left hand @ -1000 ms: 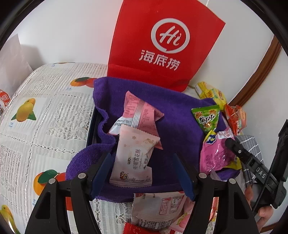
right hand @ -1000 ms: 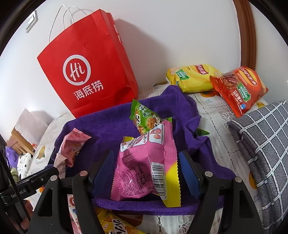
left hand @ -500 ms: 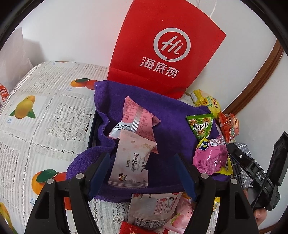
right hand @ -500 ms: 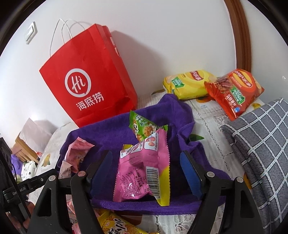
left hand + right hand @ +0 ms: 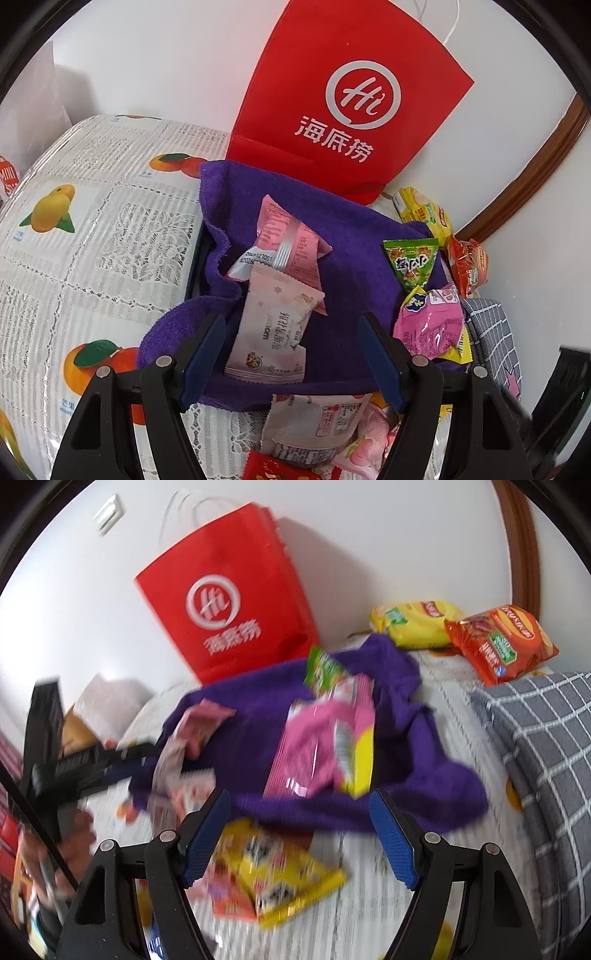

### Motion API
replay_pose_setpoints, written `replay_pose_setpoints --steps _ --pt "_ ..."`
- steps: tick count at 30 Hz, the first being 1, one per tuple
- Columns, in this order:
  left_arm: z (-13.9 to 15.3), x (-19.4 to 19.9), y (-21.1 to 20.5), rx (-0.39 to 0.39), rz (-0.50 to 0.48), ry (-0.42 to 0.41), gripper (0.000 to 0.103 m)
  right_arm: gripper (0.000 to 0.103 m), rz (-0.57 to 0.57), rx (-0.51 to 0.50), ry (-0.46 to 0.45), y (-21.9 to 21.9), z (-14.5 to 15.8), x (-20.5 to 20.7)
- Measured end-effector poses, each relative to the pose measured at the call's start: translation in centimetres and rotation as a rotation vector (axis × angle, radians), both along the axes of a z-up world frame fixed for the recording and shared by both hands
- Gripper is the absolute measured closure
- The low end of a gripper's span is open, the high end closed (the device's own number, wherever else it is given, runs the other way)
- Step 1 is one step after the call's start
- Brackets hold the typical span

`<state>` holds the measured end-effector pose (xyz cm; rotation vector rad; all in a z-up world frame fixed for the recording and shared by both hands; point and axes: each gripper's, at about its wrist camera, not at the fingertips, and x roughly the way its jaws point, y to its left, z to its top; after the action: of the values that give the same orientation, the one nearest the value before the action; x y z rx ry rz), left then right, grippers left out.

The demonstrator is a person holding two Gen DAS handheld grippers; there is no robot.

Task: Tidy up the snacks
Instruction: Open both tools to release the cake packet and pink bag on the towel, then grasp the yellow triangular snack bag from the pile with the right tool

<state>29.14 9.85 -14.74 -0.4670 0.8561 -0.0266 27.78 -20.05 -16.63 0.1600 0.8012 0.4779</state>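
Two pink packets (image 5: 284,258) lie on the purple towel (image 5: 354,266) in the left wrist view, the paler one at 6 o'clock of the other. Left gripper (image 5: 291,354) stands part open, jaws either side of the pale packet, pads clear of it, holding nothing. Red bag (image 5: 351,99) at 12 o'clock; green packet (image 5: 412,264) and bright pink packet (image 5: 430,325) at 3 o'clock.

Right wrist view, blurred: right gripper (image 5: 299,834) wide open, empty, over a yellow packet (image 5: 273,871) on the tablecloth (image 5: 458,716). Towel with the bright pink packet at 12 o'clock; chip bags (image 5: 502,642) at 1 o'clock.
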Motion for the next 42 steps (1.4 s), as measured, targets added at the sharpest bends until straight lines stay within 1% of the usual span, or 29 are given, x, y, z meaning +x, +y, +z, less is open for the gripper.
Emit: replay_pose_setpoints --steps 3,5,8,10,18,22,23,24,25,28,33,42 --pt "0.2 -0.1 -0.3 0.009 -0.010 -0.006 0.031 0.026 0.049 -0.027 -0.023 0.3 -0.2 -1.6" --pt "0.2 -0.1 -0.5 0.019 -0.015 -0.005 0.031 0.026 0.087 -0.065 -0.030 0.9 -0.5 -2.4" --pt "0.1 -0.1 -0.6 0.021 -0.016 -0.004 0.031 0.026 0.129 -0.147 -0.036 2.3 -1.2 -2.8" --pt "0.0 0.0 -0.5 0.018 -0.016 0.000 0.031 0.026 0.141 -0.184 -0.024 3.0 -1.9 -2.5" --pt "-0.3 0.1 -0.3 0.009 -0.011 0.011 0.031 0.026 0.133 -0.254 0.039 4.3 -3.4 -0.5" --pt "-0.3 0.1 -0.6 0.012 -0.025 0.007 0.031 0.026 0.107 -0.271 0.040 4.7 -4.4 0.0" --pt "-0.2 0.1 -0.7 0.016 -0.027 0.004 0.031 0.026 0.102 -0.277 0.028 4.8 -4.6 -0.1" --pt "-0.2 0.0 -0.7 0.018 -0.027 0.002 0.031 0.032 0.100 -0.302 0.008 5.0 -4.5 -0.4" --pt "-0.2 0.0 -0.7 0.019 -0.025 0.001 0.031 0.036 0.107 -0.302 -0.005 5.1 -4.4 -0.6" --pt "-0.2 0.0 -0.7 0.012 -0.028 0.003 0.031 0.041 0.115 -0.283 -0.011 4.9 -4.3 -0.8" --pt "-0.3 0.0 -0.9 0.018 -0.033 0.007 0.031 0.042 0.088 -0.230 -0.010 3.9 -4.0 -0.7" --pt "-0.2 -0.1 -0.8 0.020 -0.033 0.003 0.031 0.042 0.050 -0.180 -0.106 2.9 -2.4 -1.8"
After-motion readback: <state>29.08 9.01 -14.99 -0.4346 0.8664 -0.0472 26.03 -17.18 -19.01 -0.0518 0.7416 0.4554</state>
